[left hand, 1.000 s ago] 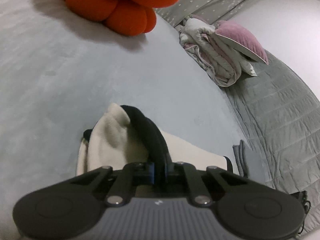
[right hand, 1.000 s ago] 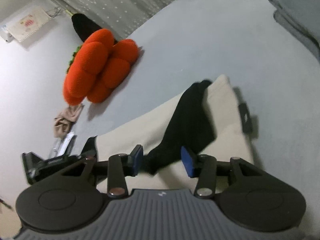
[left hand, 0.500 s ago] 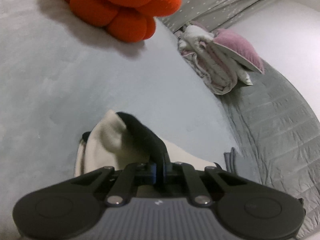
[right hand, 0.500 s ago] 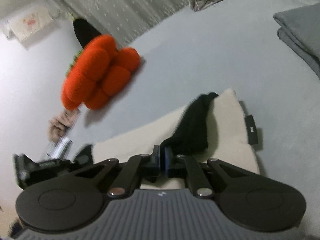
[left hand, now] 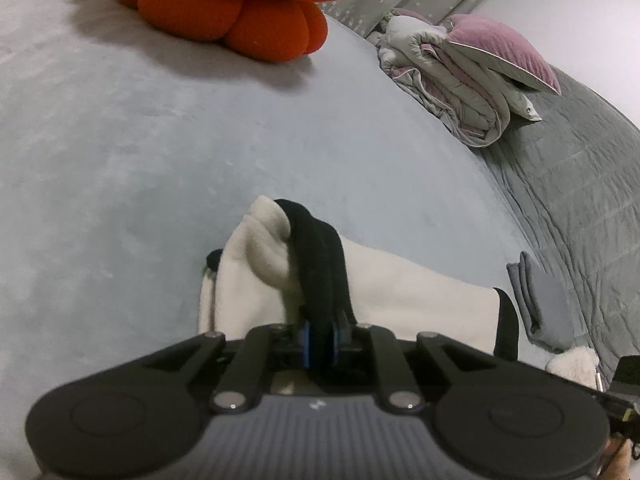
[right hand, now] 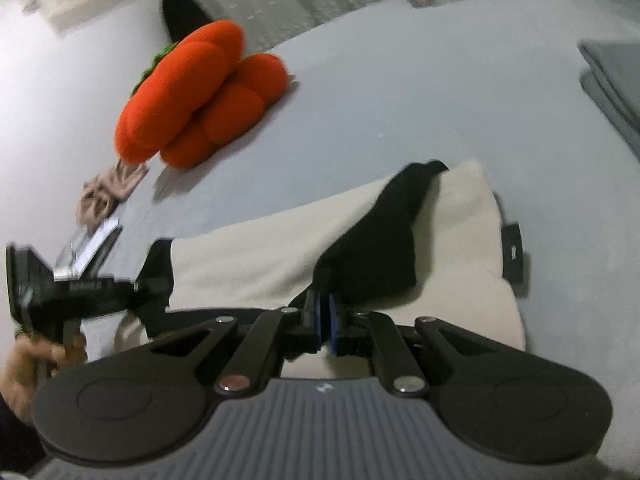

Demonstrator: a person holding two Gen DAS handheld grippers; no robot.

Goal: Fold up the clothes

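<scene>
Your left gripper (left hand: 320,338) pinched the black trim (left hand: 322,264) of the cream garment (left hand: 404,296), its jaws having just eased a little wider with the cloth between them. Your right gripper (right hand: 325,322) had just closed on the same garment's black fabric (right hand: 384,236) (the pads nearly met). The garment lay on the pale blue bedspread (left hand: 140,168). Farther off sat an orange plush cushion (left hand: 240,4), a bundled quilt (left hand: 452,84) and a purple pillow (left hand: 500,50).
</scene>
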